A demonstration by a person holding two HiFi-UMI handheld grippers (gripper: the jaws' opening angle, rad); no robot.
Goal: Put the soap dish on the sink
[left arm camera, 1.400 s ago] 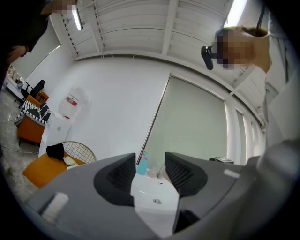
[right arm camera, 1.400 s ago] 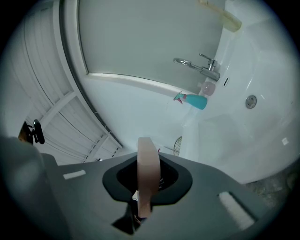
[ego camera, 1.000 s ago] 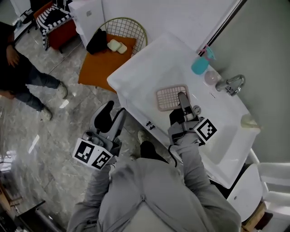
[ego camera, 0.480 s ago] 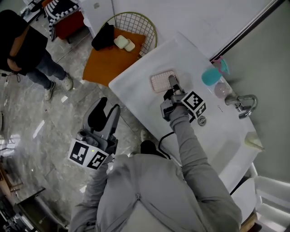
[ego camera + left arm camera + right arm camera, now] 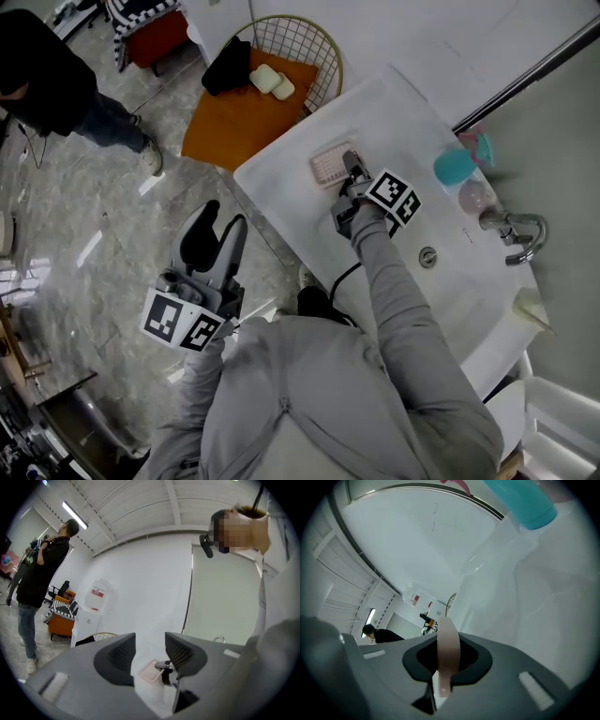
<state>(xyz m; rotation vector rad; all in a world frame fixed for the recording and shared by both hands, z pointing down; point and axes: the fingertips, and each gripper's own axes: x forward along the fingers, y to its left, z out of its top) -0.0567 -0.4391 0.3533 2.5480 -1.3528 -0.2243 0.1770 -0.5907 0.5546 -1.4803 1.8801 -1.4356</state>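
Soap dish (image 5: pixel 326 167), pink: clamped by one edge in right tongs (image 5: pixel 351 164), over sink (image 5: pixel 281 187) rim. Left tongs (image 5: pixel 223 230): parted, empty. Basket (image 5: pixel 314 47): two pale bars (image 5: pixel 274 82), black item (image 5: pixel 230 66).

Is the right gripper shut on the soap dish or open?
Shut on it. The right gripper pinches the pink soap dish edge-on between its jaws, as its own view shows.

White sink (image 5: pixel 394 122). Along the back rim: teal bottle (image 5: pixel 457 166), pale pink round thing (image 5: pixel 473 197) just beside, then tap (image 5: pixel 513 230). Drain (image 5: pixel 428 256) in the basin. Pink soap dish (image 5: pixel 328 166) at the left corner.
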